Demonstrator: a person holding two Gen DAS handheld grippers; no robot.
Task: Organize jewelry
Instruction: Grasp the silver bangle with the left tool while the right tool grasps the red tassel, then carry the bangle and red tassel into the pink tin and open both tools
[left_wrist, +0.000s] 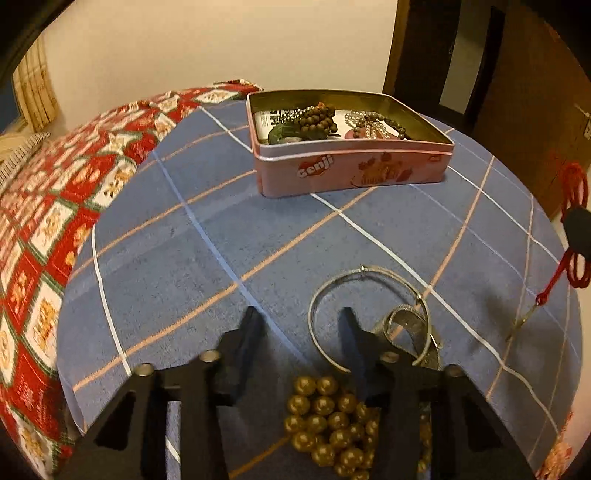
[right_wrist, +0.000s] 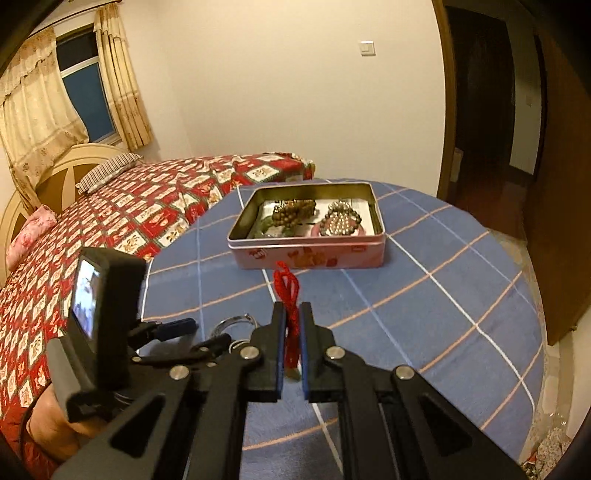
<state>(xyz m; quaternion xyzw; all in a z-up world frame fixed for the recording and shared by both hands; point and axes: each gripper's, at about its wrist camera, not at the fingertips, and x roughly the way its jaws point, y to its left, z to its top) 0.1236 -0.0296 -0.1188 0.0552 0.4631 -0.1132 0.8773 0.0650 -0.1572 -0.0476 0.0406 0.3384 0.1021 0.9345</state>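
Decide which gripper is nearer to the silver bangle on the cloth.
Left. The left gripper sits right over the silver bangle, one finger inside its loop; the right gripper is apart, holding a red cord.

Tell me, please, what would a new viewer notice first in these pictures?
Probably the pink tin, open at the far side of the blue checked tablecloth and filled with bead jewelry. Next, the red cord pinched between the right gripper's fingers, then the gold beads under the left gripper.

Beads (left_wrist: 317, 120) in tin (left_wrist: 351, 166) on table (left_wrist: 221, 240)
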